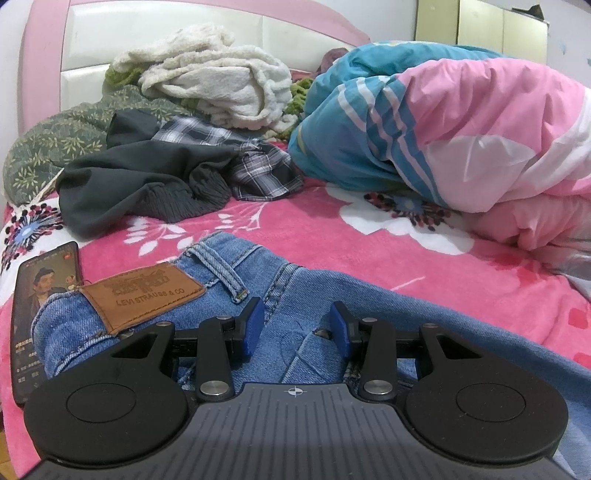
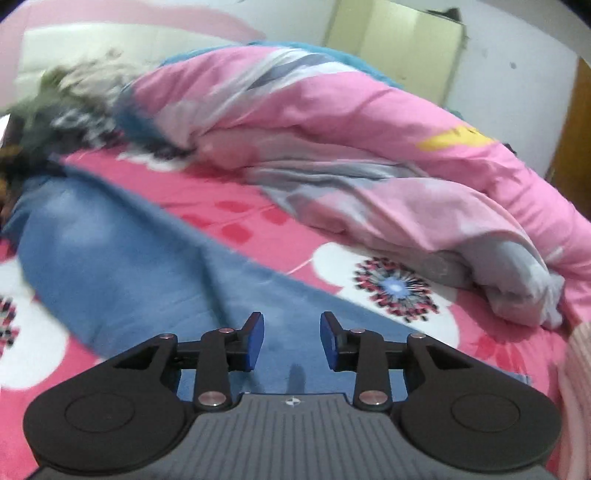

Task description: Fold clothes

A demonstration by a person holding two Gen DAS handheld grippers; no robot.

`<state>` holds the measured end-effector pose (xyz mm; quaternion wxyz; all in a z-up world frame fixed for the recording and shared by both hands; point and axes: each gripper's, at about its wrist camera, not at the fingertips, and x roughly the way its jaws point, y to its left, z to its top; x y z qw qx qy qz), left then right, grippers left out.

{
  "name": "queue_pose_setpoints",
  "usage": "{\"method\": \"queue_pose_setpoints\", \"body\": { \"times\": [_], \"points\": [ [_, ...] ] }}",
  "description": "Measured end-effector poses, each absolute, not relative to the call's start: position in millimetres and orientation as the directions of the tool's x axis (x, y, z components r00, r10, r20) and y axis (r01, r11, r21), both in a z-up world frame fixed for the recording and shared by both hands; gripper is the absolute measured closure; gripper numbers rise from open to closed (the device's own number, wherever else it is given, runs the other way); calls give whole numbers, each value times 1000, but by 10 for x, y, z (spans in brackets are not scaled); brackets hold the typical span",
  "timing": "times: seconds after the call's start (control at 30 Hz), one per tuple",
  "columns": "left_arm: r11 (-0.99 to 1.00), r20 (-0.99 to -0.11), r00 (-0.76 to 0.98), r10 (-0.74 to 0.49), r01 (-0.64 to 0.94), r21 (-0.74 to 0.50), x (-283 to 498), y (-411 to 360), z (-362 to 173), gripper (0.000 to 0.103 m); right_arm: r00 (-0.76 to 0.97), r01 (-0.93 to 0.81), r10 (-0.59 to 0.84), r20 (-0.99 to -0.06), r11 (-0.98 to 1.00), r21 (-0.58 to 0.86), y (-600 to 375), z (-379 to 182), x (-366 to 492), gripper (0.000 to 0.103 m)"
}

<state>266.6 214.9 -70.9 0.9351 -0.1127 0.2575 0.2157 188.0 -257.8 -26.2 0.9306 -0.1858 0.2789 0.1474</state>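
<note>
1. The jeans [image 1: 236, 306] lie spread on the pink flowered blanket [image 1: 332, 236] that covers the bed; the waistband with its brown leather patch [image 1: 144, 295] sits at the near left of the left wrist view.
2. The left gripper [image 1: 297, 325] hangs low over the waistband, its blue pads [image 1: 255, 328] standing apart. Denim shows in the gap, but the pads do not press on it.
3. A phone [image 1: 40, 302] with a lit screen lies on the blanket just beside the waistband, its edge partly under the denim.
4. Farther back, a dark grey garment [image 1: 129, 184] and a checked shirt [image 1: 258, 173] lie crumpled together, near a white fleece blanket [image 1: 218, 81] piled against the padded headboard [image 1: 166, 33].
5. A pink, blue and white quilt [image 1: 461, 129] is bunched along the right side of the bed.
6. In the right wrist view, which is blurred on its left, the right gripper [image 2: 291, 339] hovers over a leg of the jeans [image 2: 122, 258]. Its blue pads [image 2: 255, 339] are apart, nothing is pinched between them, and denim shows below.
7. The same quilt [image 2: 351, 147] fills the background there, well apart from the gripper.
</note>
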Motion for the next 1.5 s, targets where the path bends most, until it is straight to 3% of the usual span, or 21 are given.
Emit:
{"method": "queue_pose_setpoints", "body": {
  "times": [0.13,0.27,0.33,0.37,0.4,0.57,0.83,1.0,1.13,1.23,1.3,1.4,1.5],
  "points": [
    [882,-532,779,331,-455,-118,2653,2178,-705,63,786,-336,74,-614,885,-323,-2585,-451,1686,68],
    [881,-532,782,326,-455,-128,2643,2184,-704,63,816,-285,-66,-575,819,-498,-2571,-731,1557,71],
    [881,-531,781,329,-457,-125,2645,2177,-705,63,820,-282,-114,-561,773,-568,-2527,-865,1554,77],
    [881,-530,781,329,-457,-126,2645,2178,-705,63,822,-272,-124,-555,772,-575,-2545,-889,1549,92],
    [881,-530,781,329,-457,-127,2645,2181,-705,63,826,-259,-134,-548,773,-580,-2562,-905,1544,101],
    [881,-530,782,328,-456,-128,2644,2184,-703,63,887,-136,-158,-435,810,-571,-2678,-512,1580,101],
    [881,-532,781,328,-456,-126,2645,2187,-701,63,921,-135,-125,-368,785,-605,-2849,-118,2094,102],
    [882,-533,779,330,-456,-120,2653,2182,-699,63,874,-182,-129,-469,808,-560,-2989,-319,2546,102],
    [881,-536,776,333,-458,-116,2660,2175,-695,63,782,-238,-112,-613,855,-460,-3165,-590,2829,101],
    [881,-538,774,335,-460,-112,2666,2168,-692,63,722,-266,-108,-684,869,-417,-3247,-762,2973,90],
    [881,-538,773,336,-460,-112,2665,2167,-691,63,741,-276,-126,-660,839,-470,-3211,-757,2888,70],
    [880,-537,775,334,-460,-117,2658,2172,-685,63,783,-304,-127,-609,776,-552,-3135,-633,2668,50],
    [879,-536,777,330,-460,-126,2648,2182,-677,63,823,-366,-30,-568,737,-569,-3044,-372,2348,39]
  ]
}}
